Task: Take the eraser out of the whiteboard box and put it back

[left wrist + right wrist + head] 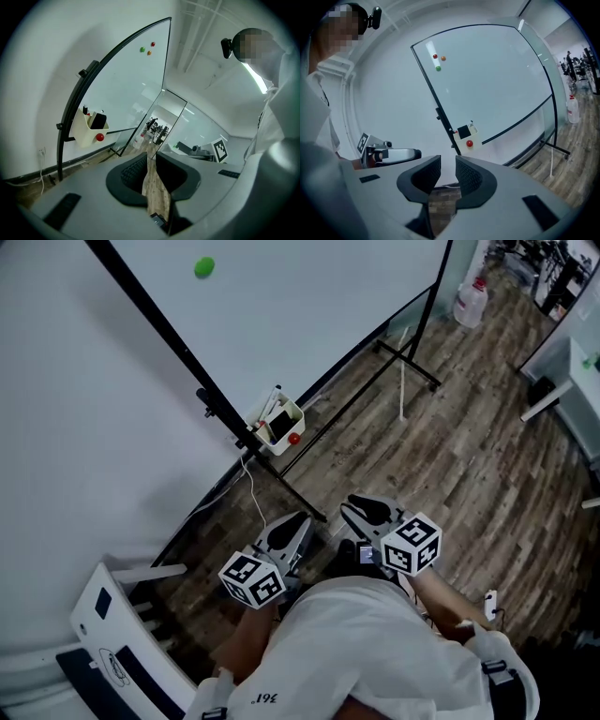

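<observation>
Black eraser (464, 132) sits inside the cream whiteboard box (469, 146). Both tongs are well short of that box. The left tongs (149, 165) and right tongs (448, 172) are narrowly parted and empty; so slim a gap may shove the eraser instead of straddling it.

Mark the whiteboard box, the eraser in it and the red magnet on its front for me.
whiteboard box (461, 145): right gripper view, front wall, lower left part.
eraser (463, 131): right gripper view, black part above the rim.
red magnet (469, 143): right gripper view, its centre.
</observation>
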Motion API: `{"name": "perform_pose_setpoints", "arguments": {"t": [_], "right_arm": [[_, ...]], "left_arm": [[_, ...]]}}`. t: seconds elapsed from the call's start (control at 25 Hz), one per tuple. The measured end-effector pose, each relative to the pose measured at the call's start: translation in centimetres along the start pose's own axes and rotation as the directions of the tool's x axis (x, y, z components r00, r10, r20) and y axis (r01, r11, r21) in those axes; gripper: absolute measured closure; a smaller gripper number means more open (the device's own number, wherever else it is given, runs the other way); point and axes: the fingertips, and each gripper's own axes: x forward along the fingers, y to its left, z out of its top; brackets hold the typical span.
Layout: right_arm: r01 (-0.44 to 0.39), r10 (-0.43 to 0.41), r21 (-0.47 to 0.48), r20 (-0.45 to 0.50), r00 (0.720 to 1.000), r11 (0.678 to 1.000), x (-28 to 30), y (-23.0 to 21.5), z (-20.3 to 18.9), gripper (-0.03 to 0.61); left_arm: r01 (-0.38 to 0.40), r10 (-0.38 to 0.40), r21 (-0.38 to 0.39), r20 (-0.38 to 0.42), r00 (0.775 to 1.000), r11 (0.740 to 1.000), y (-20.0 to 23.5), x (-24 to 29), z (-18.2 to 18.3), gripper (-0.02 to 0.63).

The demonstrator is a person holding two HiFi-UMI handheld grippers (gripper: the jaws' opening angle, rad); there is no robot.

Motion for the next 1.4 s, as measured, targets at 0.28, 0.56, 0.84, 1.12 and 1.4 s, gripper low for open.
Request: {"name": "perform_pose_setpoints", "arguments": {"t": [0.28, 0.56, 0.84, 1.12, 1.4], "right_arm": [[-0.028, 0.027, -0.032, -0.01, 1.0, 0.999, -1.0, -3.0, 1.3, 0.48], [-0.04, 0.039, -0.031, -0.009, 0.999, 0.999, -1.1, -4.0, 1.4, 0.48], [-0.032, 0.032, -0.026, -0.004, 0.999, 0.999, 0.0, -3.6, 1.4, 0.48], [-0.004, 0.004, -0.02, -0.003, 1.0, 1.0, 1.5, -3.0, 1.5, 0.48], [0.024, -0.024, -0.015, -0.009, 1.0, 1.0, 3.2, -1.8, 1.5, 0.479]], "left_arm": [[-0.026, 0.026, -0.002, 0.005, 1.0, 1.0, -1.0, 3.3, 0.2, 0.567], [-0.047, 0.047, 0.001, 0.005, 0.999, 0.999, -1.0, 3.9, 0.4, 0.566], [-0.04, 0.04, 0.003, 0.0, 0.999, 0.999, -0.1, 3.5, 0.7, 0.566], [-0.028, 0.028, 0.001, 0.0, 1.0, 1.0, 1.8, 2.5, 1.6, 0.566], [-0.014, 0.014, 0.0, -0.002, 1.0, 1.0, 3.5, 1.0, 2.7, 0.566]]}}
